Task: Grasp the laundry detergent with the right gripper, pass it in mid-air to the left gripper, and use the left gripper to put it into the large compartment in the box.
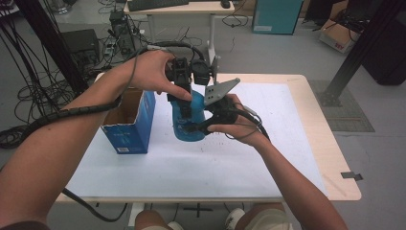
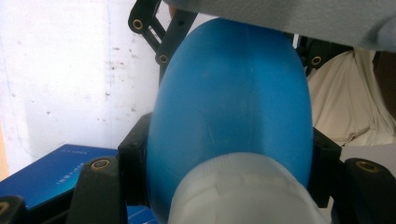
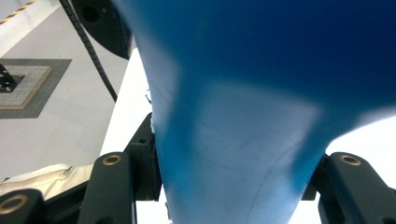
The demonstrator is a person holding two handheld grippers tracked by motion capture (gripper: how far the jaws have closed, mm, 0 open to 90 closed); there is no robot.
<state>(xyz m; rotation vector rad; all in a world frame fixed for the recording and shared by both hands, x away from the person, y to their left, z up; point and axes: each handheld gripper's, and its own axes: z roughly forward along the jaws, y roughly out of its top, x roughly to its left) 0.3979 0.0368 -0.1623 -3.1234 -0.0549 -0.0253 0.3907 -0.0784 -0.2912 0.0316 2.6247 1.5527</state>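
While both hands are busy above it, the worktop (image 1: 287, 143) carries just two things near its left half: an open blue carton (image 1: 129, 127) and, just beside it on the right, a blue bottle (image 1: 189, 125) standing upright on the white surface. That bottle is where the risk sits, I think. The carton stands so near that a sideways swing of the bottle could knock it over or shove it toward the worktop's left edge.

From the high view the left gripper (image 1: 184, 103) comes down from above and is clamped on the bottle's upper part; in its own view the jaws press both flanks of the blue body just below the pale cap (image 2: 243, 196). The right gripper (image 1: 203, 125) comes in low from the right, and its own view shows its jaws squeezing the bottle's sides (image 3: 233, 140) as well.

Two grips on one smooth, rounded plastic body could fight each other: if the hands pull or twist unevenly, the bottle may slip out of one pair of jaws, tip, or dent. If the cap is loose, I cannot tell, and a hard squeeze might push the contents out.
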